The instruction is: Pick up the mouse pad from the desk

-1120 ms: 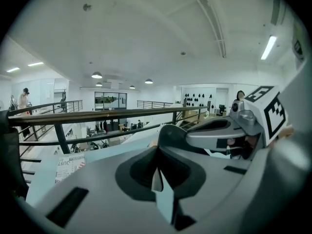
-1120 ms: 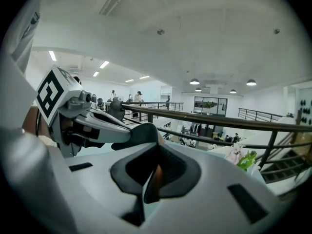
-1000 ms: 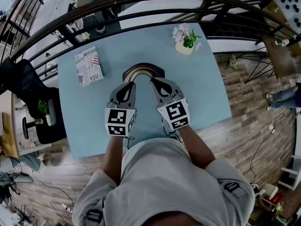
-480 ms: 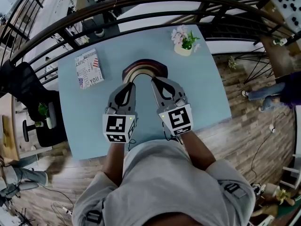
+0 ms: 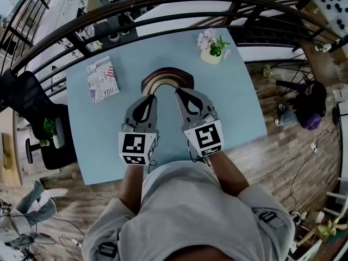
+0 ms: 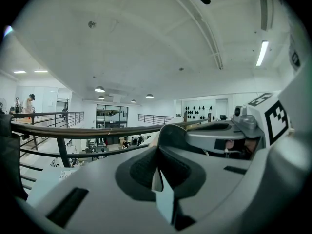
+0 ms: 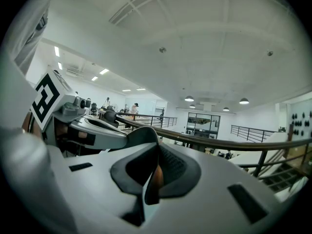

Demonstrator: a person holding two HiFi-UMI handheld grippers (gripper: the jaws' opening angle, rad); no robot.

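Note:
The mouse pad (image 5: 167,78), rainbow-striped with a dark rim, is bent up into an arch above the light-blue desk (image 5: 239,102). In the head view my left gripper (image 5: 151,95) is shut on the pad's left end. My right gripper (image 5: 178,93) is shut on its right end. The two grippers lie side by side and point away from me. In the right gripper view an orange strip of the pad (image 7: 156,175) shows between the shut jaws of the right gripper (image 7: 152,178). In the left gripper view the left gripper (image 6: 158,175) has its jaws together, and the pad is hard to make out.
A printed box (image 5: 102,78) lies on the desk's far left. A small pot of flowers (image 5: 213,47) stands at the far right. A dark curved railing (image 5: 163,4) runs just beyond the desk. A black office chair (image 5: 32,113) stands left of it. A person (image 5: 304,105) crouches on the floor at right.
Both grippers have come up a little with the pad arched between them. The person on the floor at right has moved and crouched.

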